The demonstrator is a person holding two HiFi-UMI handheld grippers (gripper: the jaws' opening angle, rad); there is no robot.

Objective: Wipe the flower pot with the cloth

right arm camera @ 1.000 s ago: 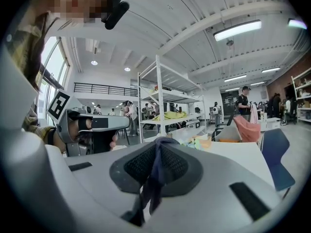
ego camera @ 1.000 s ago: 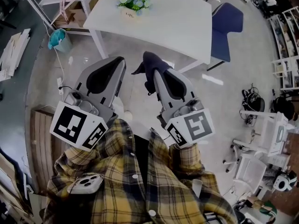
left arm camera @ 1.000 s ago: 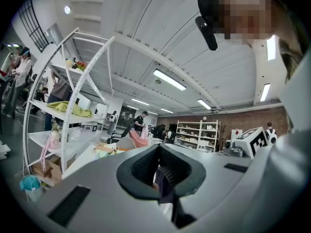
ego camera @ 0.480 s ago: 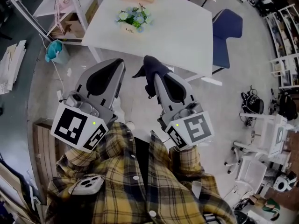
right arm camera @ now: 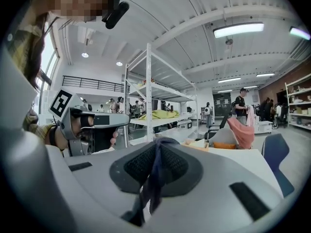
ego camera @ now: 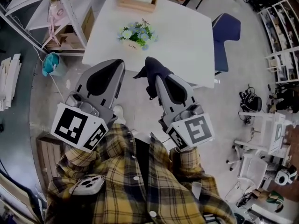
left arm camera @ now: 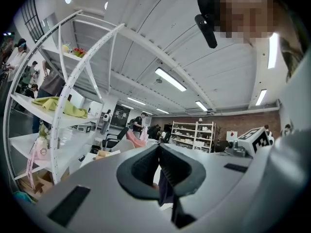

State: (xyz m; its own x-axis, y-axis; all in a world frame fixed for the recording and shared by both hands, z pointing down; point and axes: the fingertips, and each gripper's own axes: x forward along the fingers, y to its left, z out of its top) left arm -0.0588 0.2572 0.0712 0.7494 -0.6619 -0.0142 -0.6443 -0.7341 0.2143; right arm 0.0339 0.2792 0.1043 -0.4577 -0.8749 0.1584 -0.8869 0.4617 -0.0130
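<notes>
Short of the table (ego camera: 187,41), level side by side: left fingers (left arm camera: 138,171) together, right fingers (right arm camera: 177,166) tight on cloth (ego camera: 153,68).

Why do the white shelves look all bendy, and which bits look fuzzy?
Left gripper view: the wide lens bows the white shelves into curves. Right gripper view: the ceiling lamp glares white, and the cloth up close is blurry. Head view: evenly lit, fairly sharp, with the room curving at its edges.
</notes>
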